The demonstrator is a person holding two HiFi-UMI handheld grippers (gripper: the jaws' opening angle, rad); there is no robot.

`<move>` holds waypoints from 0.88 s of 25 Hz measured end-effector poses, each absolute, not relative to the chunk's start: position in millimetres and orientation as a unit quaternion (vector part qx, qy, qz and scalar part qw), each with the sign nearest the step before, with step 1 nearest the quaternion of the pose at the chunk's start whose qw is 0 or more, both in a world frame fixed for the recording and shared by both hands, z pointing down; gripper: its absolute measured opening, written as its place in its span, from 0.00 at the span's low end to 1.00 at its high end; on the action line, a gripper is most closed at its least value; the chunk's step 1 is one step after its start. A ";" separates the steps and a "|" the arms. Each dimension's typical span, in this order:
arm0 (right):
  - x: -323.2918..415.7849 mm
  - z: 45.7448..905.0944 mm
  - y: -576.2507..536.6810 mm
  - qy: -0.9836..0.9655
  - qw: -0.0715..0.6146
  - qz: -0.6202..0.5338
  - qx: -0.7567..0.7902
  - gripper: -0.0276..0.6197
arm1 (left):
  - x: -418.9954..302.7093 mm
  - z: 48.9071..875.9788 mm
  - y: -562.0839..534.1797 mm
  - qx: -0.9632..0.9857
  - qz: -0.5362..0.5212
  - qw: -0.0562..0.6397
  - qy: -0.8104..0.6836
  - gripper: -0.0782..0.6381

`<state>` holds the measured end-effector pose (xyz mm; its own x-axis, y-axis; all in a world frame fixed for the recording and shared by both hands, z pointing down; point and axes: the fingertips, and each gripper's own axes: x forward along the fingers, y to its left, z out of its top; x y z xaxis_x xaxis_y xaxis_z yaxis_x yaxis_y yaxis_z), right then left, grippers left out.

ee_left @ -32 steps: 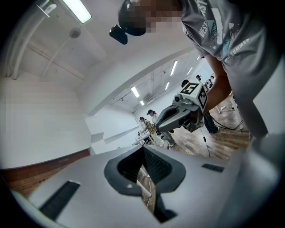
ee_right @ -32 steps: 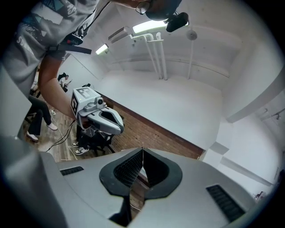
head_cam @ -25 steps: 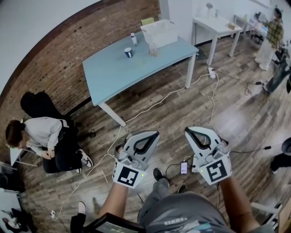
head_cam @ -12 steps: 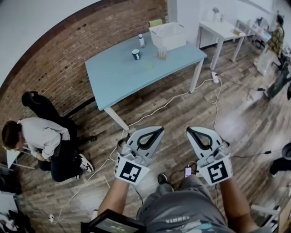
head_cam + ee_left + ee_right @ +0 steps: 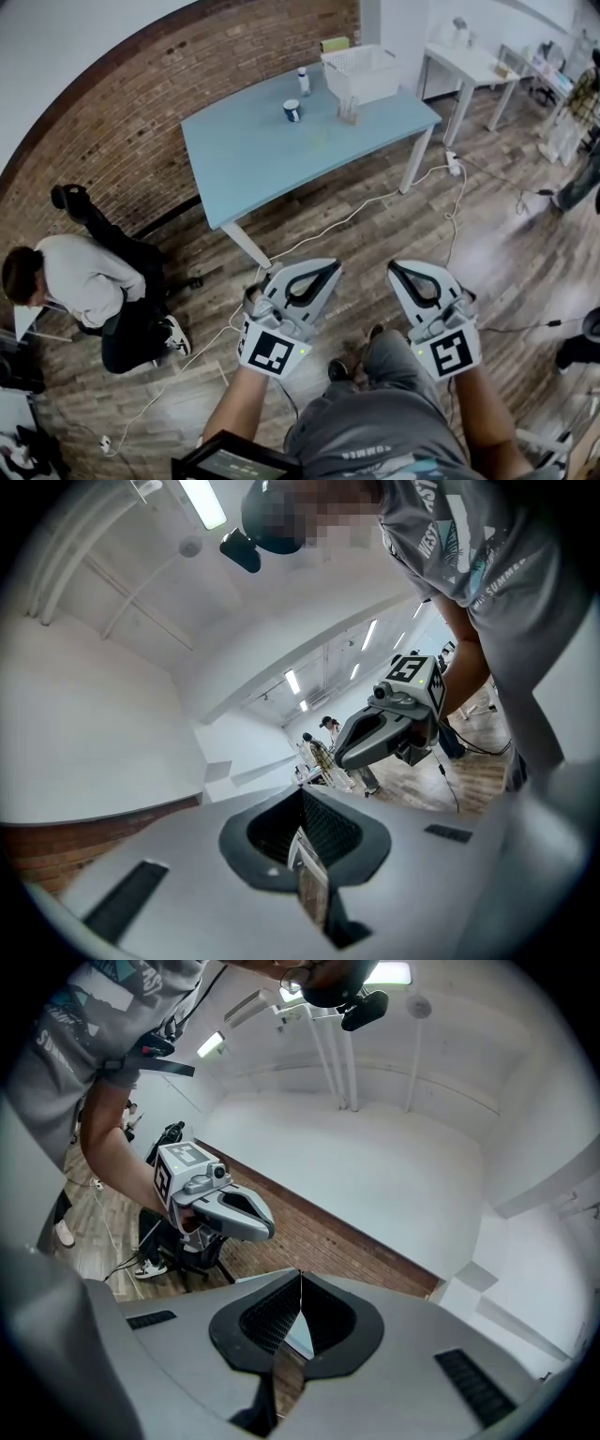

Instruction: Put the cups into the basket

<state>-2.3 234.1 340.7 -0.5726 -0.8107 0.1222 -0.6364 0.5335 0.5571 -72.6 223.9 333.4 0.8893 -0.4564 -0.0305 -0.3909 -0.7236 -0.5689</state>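
Head view, and both tools are held low over the wood-plank floor (image 5: 487, 234), well short of the pale blue rectangular bench (image 5: 253, 159). The left claw (image 5: 328, 269) points up toward the bench with its grey jaws pinched together at the tips. The left gripper view shows the same: jaws closed, nothing between them. The right claw (image 5: 396, 268) sits just beside it and runs parallel. The right gripper view shows its jaws meeting tip to tip, empty as well.

The task's things are at the far end of the bench. The white openwork plastic basket (image 5: 361, 70) stands near the far right corner. Just in front of it is a small clear cup (image 5: 349, 112), too small to tell whether it touches the basket. Off to the left stands a dark blue cup with a white band (image 5: 292, 111), upright and apart from the clear cup. Both cups are on the bench top, outside the basket. Behind the blue cup is a small white bottle with a dark cap (image 5: 303, 80).

A seated person in a white top (image 5: 80, 281) is on the left by the red brick wall (image 5: 187, 75). A long white cable (image 5: 375, 199) snakes across the floor under the bench. A white table (image 5: 469, 61) stands beyond on the right.
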 end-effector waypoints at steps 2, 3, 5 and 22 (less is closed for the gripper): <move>-1.1 341.9 222.2 -0.858 0.183 -0.236 0.419 0.06 | -70.8 335.7 212.8 -0.926 -0.059 0.293 0.230 0.11; 0.8 342.4 214.9 -0.858 0.182 -0.237 0.417 0.06 | -69.2 335.9 206.0 -0.925 -0.060 0.294 0.232 0.11; 5.7 342.4 196.3 -0.860 0.179 -0.240 0.413 0.06 | -65.2 335.3 188.6 -0.923 -0.063 0.296 0.236 0.11; 49.2 342.1 13.1 -0.894 0.147 -0.247 0.343 0.06 | -16.6 338.5 14.8 -0.899 -0.105 0.293 0.309 0.11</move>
<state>49.2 13.1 342.1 -0.7213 -0.6863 0.0933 -0.5408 0.6422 0.5432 -16.6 14.8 338.5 0.7873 -0.6166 0.0077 -0.4933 -0.6373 -0.5920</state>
